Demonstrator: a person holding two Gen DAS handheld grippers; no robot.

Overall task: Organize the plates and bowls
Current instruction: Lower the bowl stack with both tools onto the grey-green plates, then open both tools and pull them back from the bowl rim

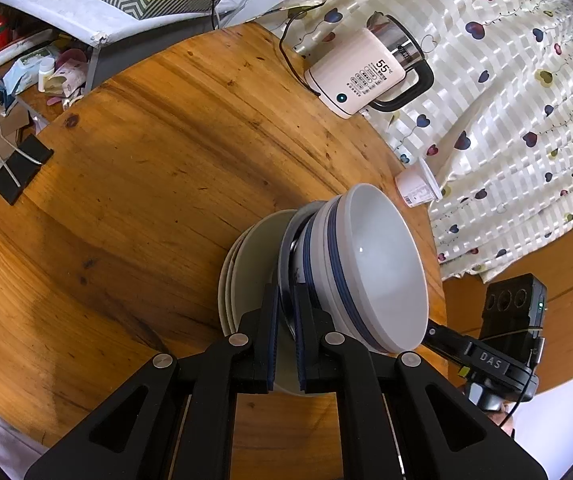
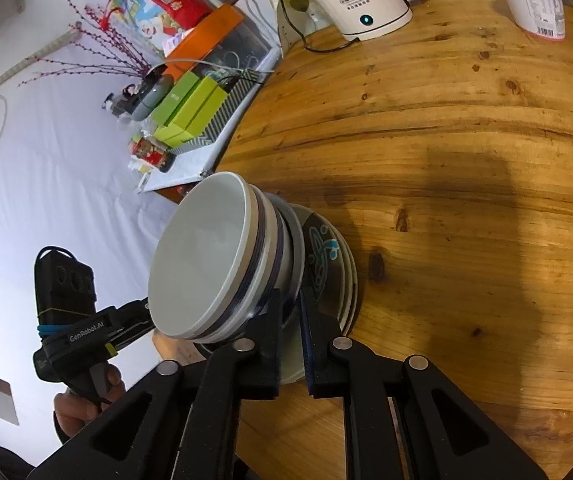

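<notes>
A stack of crockery stands near the close edge of the round wooden table (image 1: 146, 160): pale plates (image 1: 242, 264) below, a dark-rimmed plate (image 2: 322, 256) with a blue pattern on them, and white bowls with blue stripes (image 1: 374, 264) nested on top. My left gripper (image 1: 285, 292) is shut on the dark plate's rim from one side. From the opposite side my right gripper (image 2: 291, 296) is shut on the same rim. Each view shows the other gripper's body beyond the bowls (image 2: 202, 256), its fingertips hidden. Whether the stack rests on the wood or hangs just above it, I cannot tell.
A white electric kettle (image 1: 366, 72) with a black cord stands at the far edge, a small white cup (image 1: 416, 186) near it. A black binder clip (image 1: 20, 168) lies at the left edge. A heart-patterned cloth (image 1: 506, 120) hangs beyond; a cluttered shelf with green boxes (image 2: 190, 108) adjoins the table.
</notes>
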